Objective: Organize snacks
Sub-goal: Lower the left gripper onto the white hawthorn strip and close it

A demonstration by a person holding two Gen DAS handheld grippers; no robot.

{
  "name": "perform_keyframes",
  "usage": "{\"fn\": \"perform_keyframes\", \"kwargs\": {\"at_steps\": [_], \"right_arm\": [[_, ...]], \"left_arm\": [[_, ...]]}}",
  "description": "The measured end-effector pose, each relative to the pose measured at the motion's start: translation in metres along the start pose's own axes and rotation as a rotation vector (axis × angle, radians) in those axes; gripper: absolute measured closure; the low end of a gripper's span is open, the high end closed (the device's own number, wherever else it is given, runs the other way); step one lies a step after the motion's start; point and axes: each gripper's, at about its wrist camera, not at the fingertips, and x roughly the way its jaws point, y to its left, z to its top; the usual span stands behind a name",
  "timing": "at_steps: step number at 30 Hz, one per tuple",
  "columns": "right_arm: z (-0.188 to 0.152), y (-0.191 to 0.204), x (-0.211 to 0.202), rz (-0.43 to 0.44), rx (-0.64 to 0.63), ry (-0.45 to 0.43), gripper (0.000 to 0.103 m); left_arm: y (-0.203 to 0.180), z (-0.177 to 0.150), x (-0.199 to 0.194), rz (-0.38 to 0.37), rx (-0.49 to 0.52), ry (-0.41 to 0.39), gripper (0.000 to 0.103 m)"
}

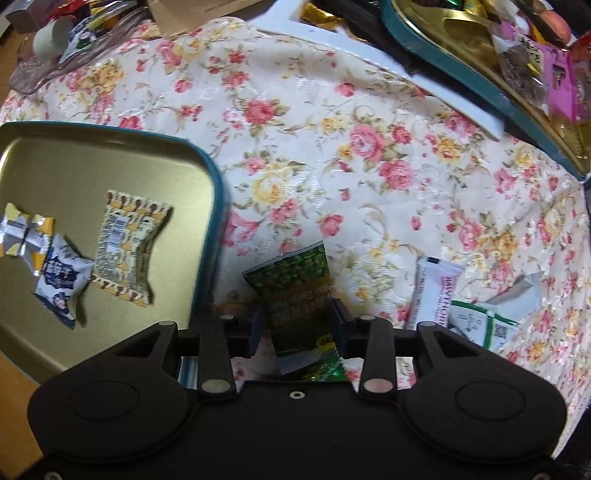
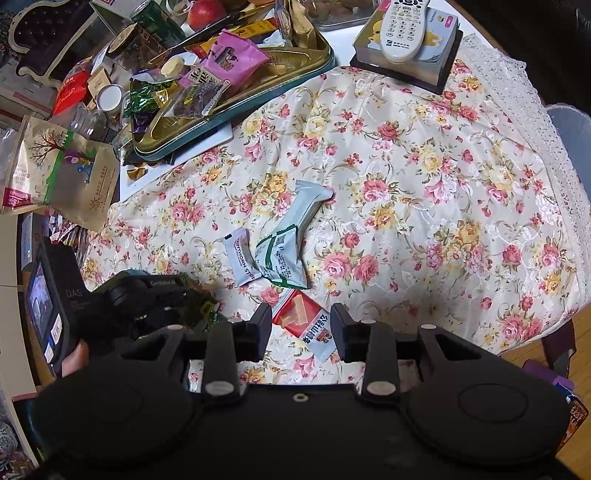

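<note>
My left gripper is shut on a green snack packet and holds it above the floral cloth, just right of a gold tin lid with a teal rim. Three wrapped snacks lie in that lid, among them a yellow patterned one. My right gripper is open, with a red snack packet lying on the cloth between its fingers. A white hawthorn strip packet and a white-and-green packet lie just beyond. The left gripper shows at the left of the right wrist view.
A second teal-rimmed gold tin heaped with snacks sits at the back, on a white board. A remote control lies on a box at the back right. Bags and jars crowd the back left. The table edge runs along the right.
</note>
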Motion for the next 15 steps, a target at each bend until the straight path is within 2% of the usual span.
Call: {"fn": "perform_keyframes", "kwargs": {"at_steps": [4,9,15], "right_arm": [[0.001,-0.002,0.001,-0.002,0.004,0.002,0.065],[0.003,-0.006,0.001,-0.006,0.018,0.004,0.065],[0.002,-0.009,0.004,-0.016,0.010,0.015,0.065]], "left_arm": [[-0.009,0.000,0.002,0.006,0.040,-0.015,0.056],[-0.022,0.001,0.004,-0.040,0.049,-0.006,0.056],[-0.043,-0.001,0.006,-0.029,0.065,-0.025,0.056]]}}
